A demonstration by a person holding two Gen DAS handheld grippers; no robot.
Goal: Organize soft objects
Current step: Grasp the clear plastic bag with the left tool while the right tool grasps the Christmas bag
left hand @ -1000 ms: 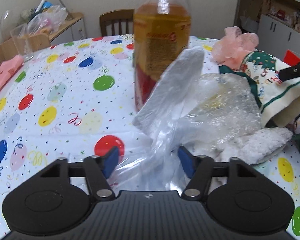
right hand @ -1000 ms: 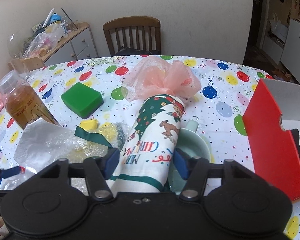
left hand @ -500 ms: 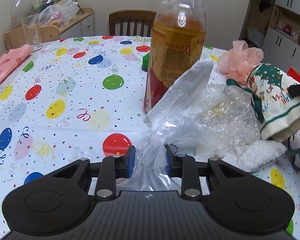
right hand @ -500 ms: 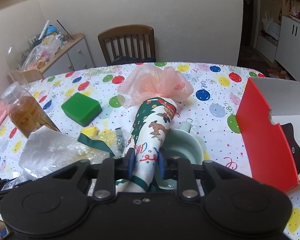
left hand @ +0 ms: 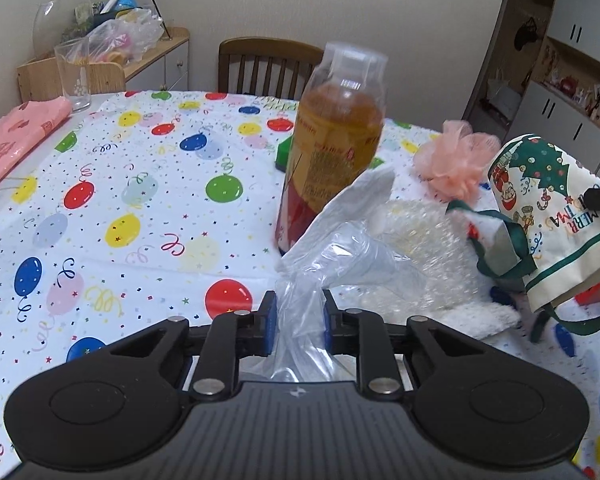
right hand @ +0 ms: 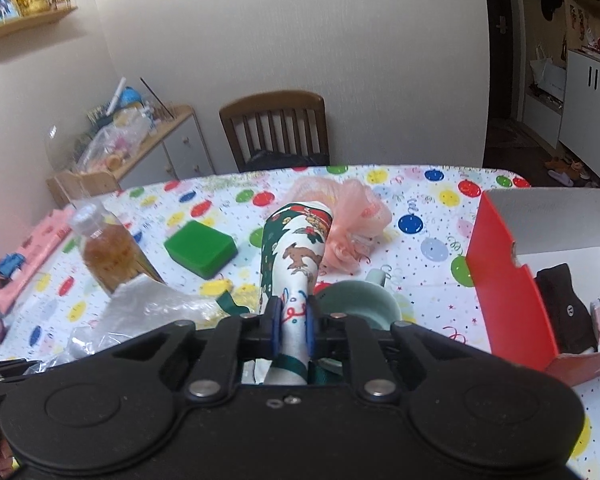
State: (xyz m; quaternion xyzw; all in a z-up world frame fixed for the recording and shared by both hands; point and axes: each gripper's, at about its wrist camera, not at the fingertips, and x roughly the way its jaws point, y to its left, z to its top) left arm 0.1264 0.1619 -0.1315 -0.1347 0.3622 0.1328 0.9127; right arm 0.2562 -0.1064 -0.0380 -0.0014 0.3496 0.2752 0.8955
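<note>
My left gripper (left hand: 299, 322) is shut on a clear plastic bag (left hand: 340, 248) that trails forward over bubble wrap (left hand: 428, 256) beside a brown drink bottle (left hand: 332, 148). My right gripper (right hand: 292, 326) is shut on a rolled Christmas-print cloth (right hand: 294, 256) and holds it lifted above the table; the cloth also shows at the right of the left wrist view (left hand: 548, 208). A pink mesh pouf (right hand: 348, 220) lies just behind the cloth. A white fluffy cloth (left hand: 480, 318) lies under the bag's far end.
A red and white box (right hand: 512, 280) holding dark and printed fabric stands at the right. A pale green cup (right hand: 360, 308) sits under the cloth. A green sponge (right hand: 200, 248), a pink cloth (left hand: 16, 140) and a chair (right hand: 276, 132) are farther off.
Both grippers closed, the left on the plastic bag, the right on the Christmas cloth. Both have risen, and the cloth is lifted off the table.
</note>
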